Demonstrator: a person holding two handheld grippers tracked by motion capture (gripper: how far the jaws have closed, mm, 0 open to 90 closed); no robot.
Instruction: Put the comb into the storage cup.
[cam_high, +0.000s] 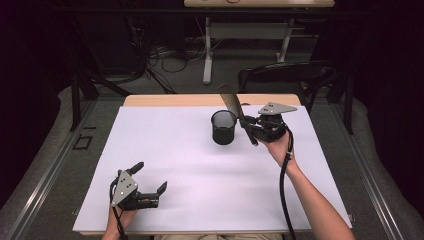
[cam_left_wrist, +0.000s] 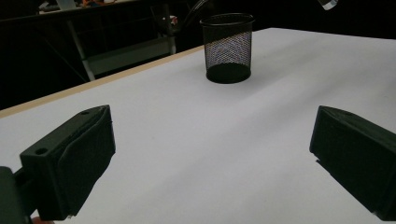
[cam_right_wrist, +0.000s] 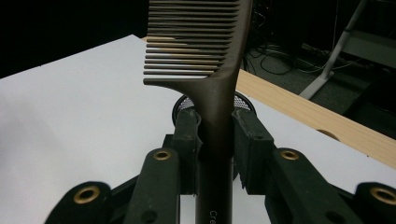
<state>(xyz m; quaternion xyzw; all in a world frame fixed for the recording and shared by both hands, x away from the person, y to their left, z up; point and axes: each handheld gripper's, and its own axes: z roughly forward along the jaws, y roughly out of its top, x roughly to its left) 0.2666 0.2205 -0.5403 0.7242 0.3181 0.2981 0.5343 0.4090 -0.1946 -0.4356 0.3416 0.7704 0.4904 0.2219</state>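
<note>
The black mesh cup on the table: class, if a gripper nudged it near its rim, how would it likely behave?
The mesh cup looks light, being see-through wire mesh and apparently empty, so it would probably slide easily on the smooth white table. It stands taller than wide, so a push near the rim might tip it.

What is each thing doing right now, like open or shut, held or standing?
left gripper: open, holding nothing, low over the table.
right gripper: shut on the comb's handle.
comb: held, teeth end up, beside the cup.
mesh cup: upright on the table, looks empty.
</note>
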